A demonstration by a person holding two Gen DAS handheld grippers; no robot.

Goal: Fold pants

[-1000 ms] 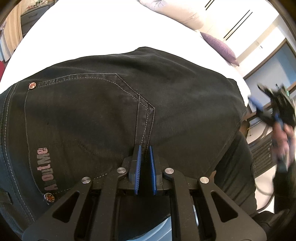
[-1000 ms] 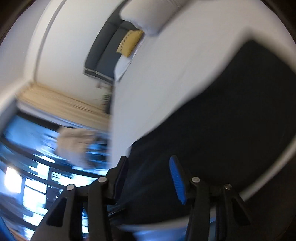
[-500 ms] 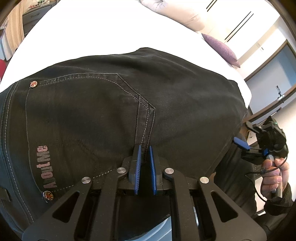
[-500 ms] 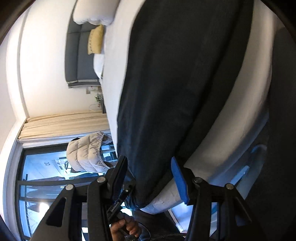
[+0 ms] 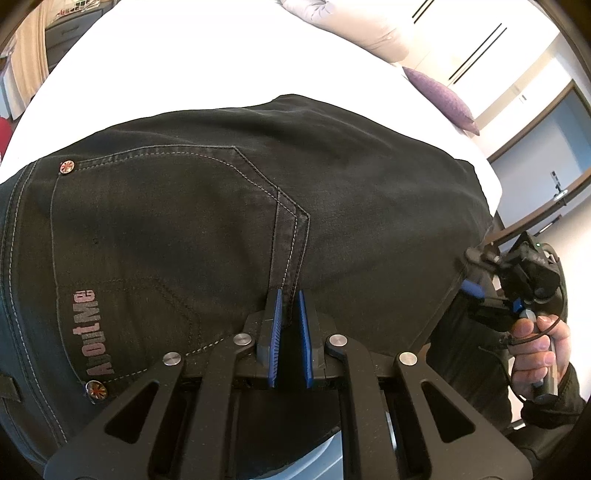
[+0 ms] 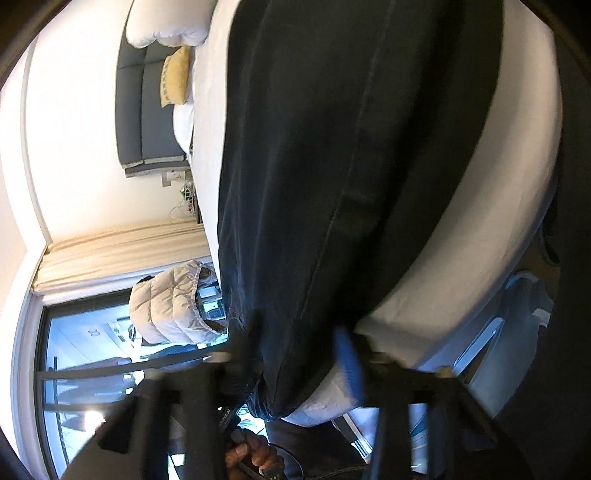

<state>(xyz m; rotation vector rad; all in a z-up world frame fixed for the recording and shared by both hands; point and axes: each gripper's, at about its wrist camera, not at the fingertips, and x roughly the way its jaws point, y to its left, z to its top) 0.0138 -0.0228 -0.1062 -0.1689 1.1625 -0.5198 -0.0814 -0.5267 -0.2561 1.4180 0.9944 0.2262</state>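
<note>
Black jeans [image 5: 207, 221] lie folded on a white bed [image 5: 177, 66], back pocket with pink lettering up. My left gripper [image 5: 290, 295] is shut on the jeans' near edge, by the pocket corner seam. In the left wrist view my right gripper [image 5: 480, 295] is held at the jeans' right end, off the bed's edge. In the right wrist view the jeans [image 6: 351, 147] run away along the bed [image 6: 498, 206]; my right gripper [image 6: 295, 339] is open, its blurred fingers either side of the jeans' near end.
Pillows [image 5: 354, 22] and a purple cushion [image 5: 443, 99] lie at the bed's far end. A puffy beige jacket [image 6: 170, 306] hangs by the window, left of the bed. A grey headboard [image 6: 144, 110] and a yellow cushion [image 6: 175, 77] are at the far end.
My right gripper has swung down from the air to the jeans' right end and now straddles it. My left gripper has stayed shut in place.
</note>
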